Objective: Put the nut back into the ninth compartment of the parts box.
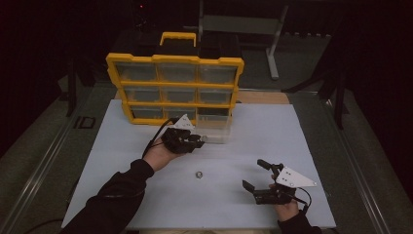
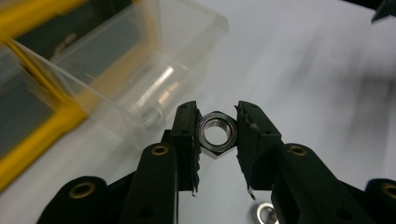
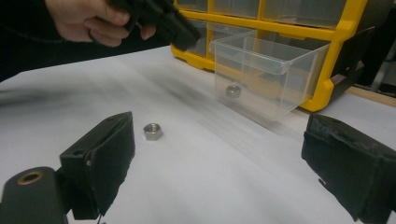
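Now my left gripper [image 2: 218,135] clamps a nut [image 2: 217,134] at centre frame; I should carry it level over the clear bin [image 2: 154,60], upper left, before letting go. My right gripper [image 3: 219,177] gapes empty.

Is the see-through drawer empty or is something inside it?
Not empty. One metal nut lies inside the clear drawer, which is pulled out of the yellow organizer onto the table.
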The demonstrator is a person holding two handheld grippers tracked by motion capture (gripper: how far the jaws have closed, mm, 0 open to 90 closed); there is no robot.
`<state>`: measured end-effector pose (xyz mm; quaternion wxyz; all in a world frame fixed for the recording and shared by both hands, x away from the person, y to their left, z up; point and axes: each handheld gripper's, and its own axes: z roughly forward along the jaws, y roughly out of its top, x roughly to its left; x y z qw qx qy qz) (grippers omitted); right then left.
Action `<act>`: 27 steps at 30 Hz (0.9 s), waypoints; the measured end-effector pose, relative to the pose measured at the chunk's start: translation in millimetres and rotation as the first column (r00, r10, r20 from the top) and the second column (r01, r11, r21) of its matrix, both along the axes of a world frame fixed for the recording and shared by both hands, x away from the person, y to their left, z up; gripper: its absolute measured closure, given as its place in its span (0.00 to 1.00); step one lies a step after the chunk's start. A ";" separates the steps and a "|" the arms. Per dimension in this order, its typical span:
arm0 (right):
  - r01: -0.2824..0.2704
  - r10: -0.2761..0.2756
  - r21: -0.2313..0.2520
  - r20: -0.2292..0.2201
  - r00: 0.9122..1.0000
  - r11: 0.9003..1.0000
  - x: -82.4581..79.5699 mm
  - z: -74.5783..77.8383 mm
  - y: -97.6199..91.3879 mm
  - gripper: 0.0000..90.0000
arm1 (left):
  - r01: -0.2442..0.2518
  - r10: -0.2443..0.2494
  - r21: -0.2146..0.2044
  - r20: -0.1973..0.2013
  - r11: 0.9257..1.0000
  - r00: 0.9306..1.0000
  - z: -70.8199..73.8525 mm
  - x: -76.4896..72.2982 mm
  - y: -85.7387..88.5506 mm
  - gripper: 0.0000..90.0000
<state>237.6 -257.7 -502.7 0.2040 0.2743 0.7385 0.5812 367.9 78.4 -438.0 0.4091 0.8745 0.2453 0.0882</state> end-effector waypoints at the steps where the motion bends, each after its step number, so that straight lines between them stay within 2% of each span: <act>1: 0.000 0.000 0.000 0.001 1.000 1.000 0.1 -0.1 0.0 0.11 | -0.005 0.005 0.001 0.006 1.000 1.000 2.8 1.9 0.2 0.76; 7: 0.000 0.000 -0.001 0.000 1.000 1.000 0.3 -0.2 0.0 0.11 | -0.036 0.036 -0.023 0.014 0.999 0.999 16.7 14.3 1.2 0.76; 13: 0.000 0.000 -0.002 0.000 1.000 1.000 0.1 -0.2 0.3 0.11 | -0.059 0.059 -0.031 0.022 0.998 0.998 23.7 24.3 -4.6 0.76; 20: -0.002 0.002 -0.002 -0.001 1.000 1.000 0.2 -0.3 0.2 0.11 | -0.076 0.077 -0.026 0.028 0.997 0.997 25.1 32.8 -18.1 0.76; 27: 0.005 -0.005 0.004 0.000 1.000 1.000 0.2 -0.2 -0.5 0.11 | -0.108 0.108 -0.036 0.012 0.994 0.994 22.5 42.4 -29.5 0.76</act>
